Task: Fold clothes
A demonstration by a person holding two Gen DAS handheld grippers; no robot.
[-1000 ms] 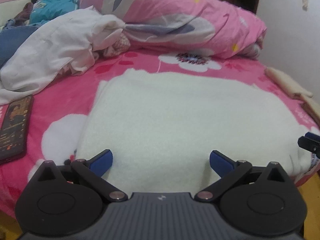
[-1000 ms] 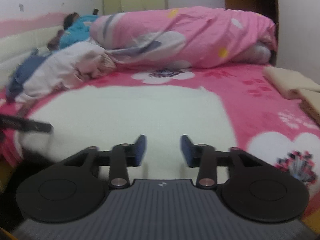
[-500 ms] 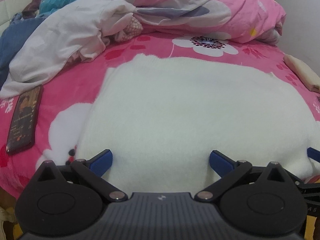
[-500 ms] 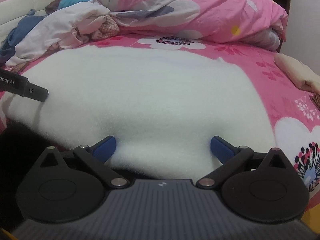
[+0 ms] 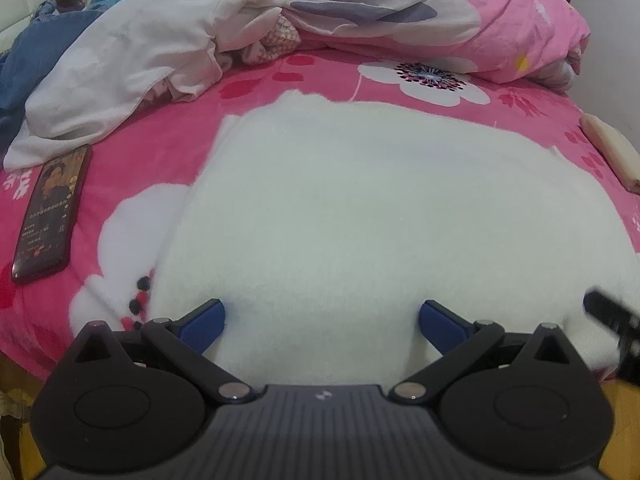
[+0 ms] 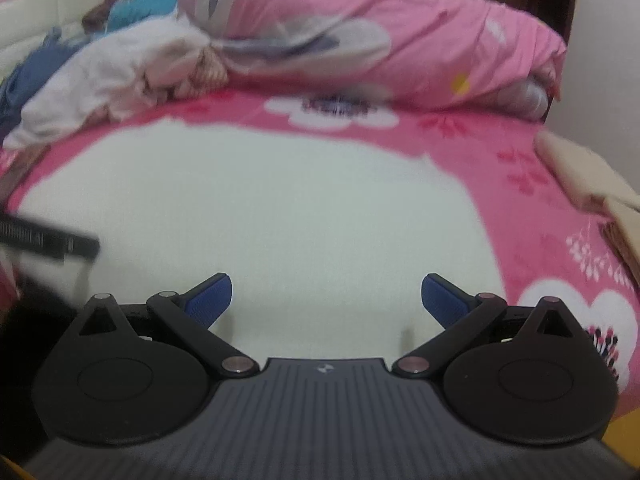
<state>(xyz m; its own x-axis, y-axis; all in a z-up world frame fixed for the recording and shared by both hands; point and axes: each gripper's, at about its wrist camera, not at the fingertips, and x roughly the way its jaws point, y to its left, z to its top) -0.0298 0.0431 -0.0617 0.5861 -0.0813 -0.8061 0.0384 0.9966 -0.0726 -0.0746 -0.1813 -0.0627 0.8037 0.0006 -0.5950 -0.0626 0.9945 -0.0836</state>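
White fleece garment [image 5: 384, 216] fills the middle of the left wrist view, lying flat on the pink flowered bed sheet [image 5: 160, 148], its near edge at the edge of the bed. The left claw [image 5: 322, 320] sits over that near edge with its blue pads [image 5: 202, 322] spread wide; the fabric lies under and between them, but neither pad presses on it, so this claw is released and holds nothing. To the left of the garment, apart from it, a phone [image 5: 50, 212] lies face up on the sheet with its screen lit. Behind it a heap of white and blue clothes [image 5: 132, 64] is piled against a rolled pink quilt [image 5: 460, 12] that runs across the far side of the bed. A folded cream cloth [image 5: 612, 152] lies at the right edge of the bed. A dark blurred part of the right claw [image 5: 612, 316] shows at the lower right.

From the right wrist view, which is blurred, the same white garment [image 6: 280, 216] spreads across the sheet [image 6: 520, 168]. The right claw [image 6: 326, 300] hovers at its near edge; its jaws have just been opening and now stand fully apart, with cloth beneath them but nothing gripped. A dark bar of the left claw [image 6: 48, 240] crosses the left side over the garment. The clothes heap [image 6: 100, 80] and quilt [image 6: 400, 40] lie beyond, and folded cream cloths [image 6: 588, 176] rest at the right of the bed.
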